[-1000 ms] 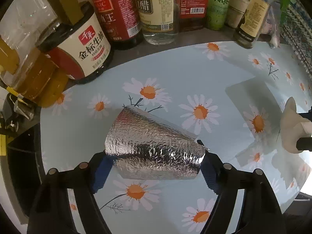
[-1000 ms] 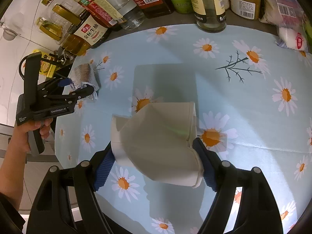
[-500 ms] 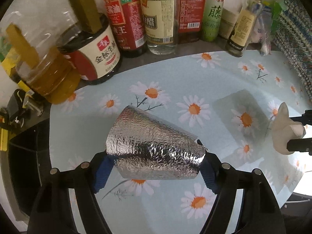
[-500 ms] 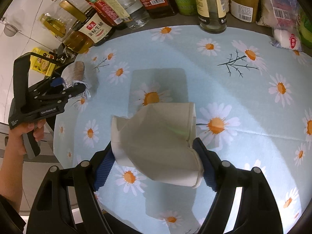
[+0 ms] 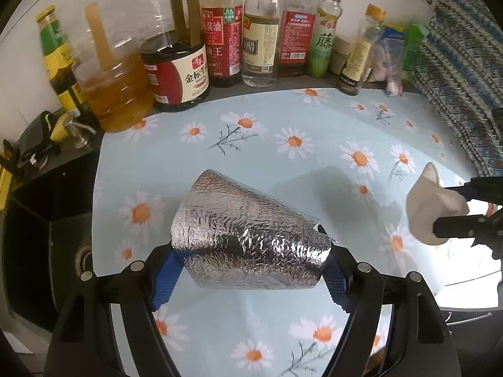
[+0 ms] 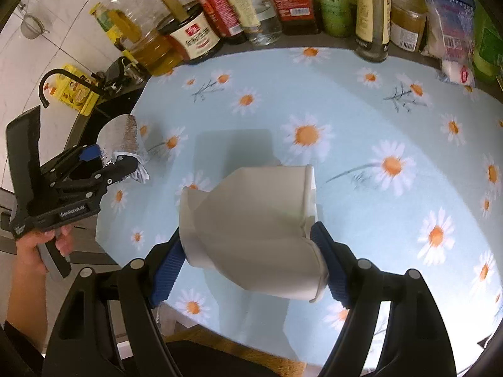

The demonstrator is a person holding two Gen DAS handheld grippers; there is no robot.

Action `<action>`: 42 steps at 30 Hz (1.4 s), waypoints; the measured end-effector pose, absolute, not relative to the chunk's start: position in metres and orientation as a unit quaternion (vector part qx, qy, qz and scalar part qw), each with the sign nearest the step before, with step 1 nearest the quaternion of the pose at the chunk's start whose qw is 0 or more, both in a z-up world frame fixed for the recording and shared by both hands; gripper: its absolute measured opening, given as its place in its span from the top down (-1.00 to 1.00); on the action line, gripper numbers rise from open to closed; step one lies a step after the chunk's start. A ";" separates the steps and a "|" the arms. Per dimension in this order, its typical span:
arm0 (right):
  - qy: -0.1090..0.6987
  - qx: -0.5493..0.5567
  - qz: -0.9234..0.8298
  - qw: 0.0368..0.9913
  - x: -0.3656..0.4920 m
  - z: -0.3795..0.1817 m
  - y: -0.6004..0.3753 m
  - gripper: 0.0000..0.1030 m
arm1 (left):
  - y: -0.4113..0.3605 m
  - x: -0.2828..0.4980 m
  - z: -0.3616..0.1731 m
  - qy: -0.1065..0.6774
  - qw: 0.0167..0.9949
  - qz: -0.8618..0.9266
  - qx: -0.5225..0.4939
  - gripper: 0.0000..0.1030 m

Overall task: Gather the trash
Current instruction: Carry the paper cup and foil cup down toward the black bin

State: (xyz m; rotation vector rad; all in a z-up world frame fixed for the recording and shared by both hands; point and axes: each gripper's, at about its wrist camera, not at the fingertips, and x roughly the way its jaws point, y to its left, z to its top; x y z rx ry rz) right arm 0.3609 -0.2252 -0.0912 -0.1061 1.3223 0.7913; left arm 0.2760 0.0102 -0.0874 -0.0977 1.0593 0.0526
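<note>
My left gripper is shut on a silver foil wrapper, a crinkled cone held above the daisy-print tablecloth. My right gripper is shut on a crushed white paper cup, also held above the cloth. The cup and the right gripper also show at the right edge of the left wrist view. The foil and the left gripper also show at the left of the right wrist view.
A row of sauce, oil and vinegar bottles lines the back of the counter. Plastic food bags lie at the back right. A black stove surface lies left of the cloth. A patterned fabric hangs at right.
Both grippers have pulled back and up from the table with their trash held; the bottles and cloth look farther away and more of the counter shows.
</note>
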 end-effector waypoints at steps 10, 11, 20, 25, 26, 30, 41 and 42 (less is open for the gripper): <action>0.598 -0.049 0.342 0.723 0.304 -0.089 -0.209 -0.50 | 0.010 0.211 -0.082 0.489 0.871 -0.005 -0.056 -0.46; 0.599 -0.047 0.340 0.723 0.297 -0.089 -0.207 -0.50 | 0.010 0.204 -0.082 0.489 0.871 -0.009 -0.055 -0.46; 0.603 -0.039 0.333 0.724 0.245 -0.093 -0.194 -0.50 | 0.010 0.149 -0.094 0.492 0.868 -0.037 -0.064 -0.46; 0.610 -0.031 0.332 0.719 0.221 -0.097 -0.188 -0.50 | 0.008 0.122 -0.100 0.493 0.865 -0.051 -0.073 -0.46; 0.610 -0.031 0.332 0.719 0.217 -0.097 -0.187 -0.50 | 0.008 0.117 -0.102 0.496 0.863 -0.056 -0.075 -0.46; 0.616 -0.029 0.333 0.714 0.199 -0.103 -0.184 -0.50 | 0.008 0.101 -0.110 0.502 0.859 -0.063 -0.080 -0.46; 0.643 -0.015 0.327 0.693 0.171 -0.129 -0.186 -0.50 | -0.002 0.067 -0.138 0.524 0.842 -0.085 -0.099 -0.46; 0.645 -0.014 0.326 0.691 0.169 -0.131 -0.186 -0.50 | -0.004 0.065 -0.140 0.526 0.840 -0.087 -0.101 -0.46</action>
